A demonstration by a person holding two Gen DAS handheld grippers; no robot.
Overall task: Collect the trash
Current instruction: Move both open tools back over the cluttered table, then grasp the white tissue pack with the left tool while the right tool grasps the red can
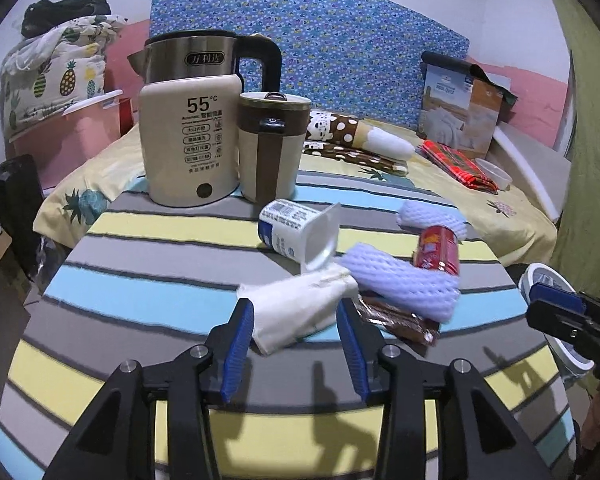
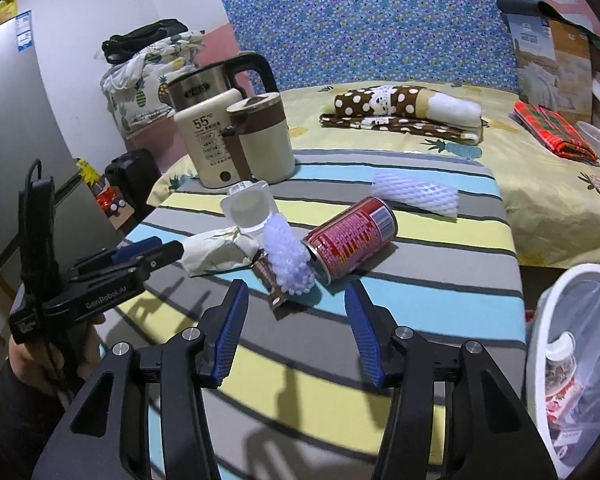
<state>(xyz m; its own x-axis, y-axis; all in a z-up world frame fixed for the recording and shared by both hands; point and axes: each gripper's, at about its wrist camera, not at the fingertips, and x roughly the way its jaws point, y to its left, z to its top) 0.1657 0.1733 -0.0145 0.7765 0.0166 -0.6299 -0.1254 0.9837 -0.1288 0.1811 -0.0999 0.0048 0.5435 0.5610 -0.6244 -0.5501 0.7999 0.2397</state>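
Note:
Trash lies on the striped table (image 1: 140, 300). My left gripper (image 1: 296, 316) is open, its blue fingers on either side of a crumpled white paper wad (image 1: 296, 312), which also shows in the right wrist view (image 2: 216, 250). Beyond it lie a tipped white yogurt cup (image 1: 300, 232), a foam net sleeve (image 1: 404, 280), a brown wrapper (image 1: 400, 320), a red can (image 1: 438, 248) and a second foam sleeve (image 1: 428, 216). My right gripper (image 2: 296, 312) is open and empty, just short of the foam sleeve (image 2: 288, 260), wrapper (image 2: 270, 284) and red can (image 2: 348, 236).
A cream kettle (image 1: 192, 140) and a brown-cream cup (image 1: 270, 144) stand at the table's far left. A white bin (image 2: 572, 360) with a liner and some trash stands at the table's right. A bed (image 2: 540, 184) with folded cloths and a box lies behind.

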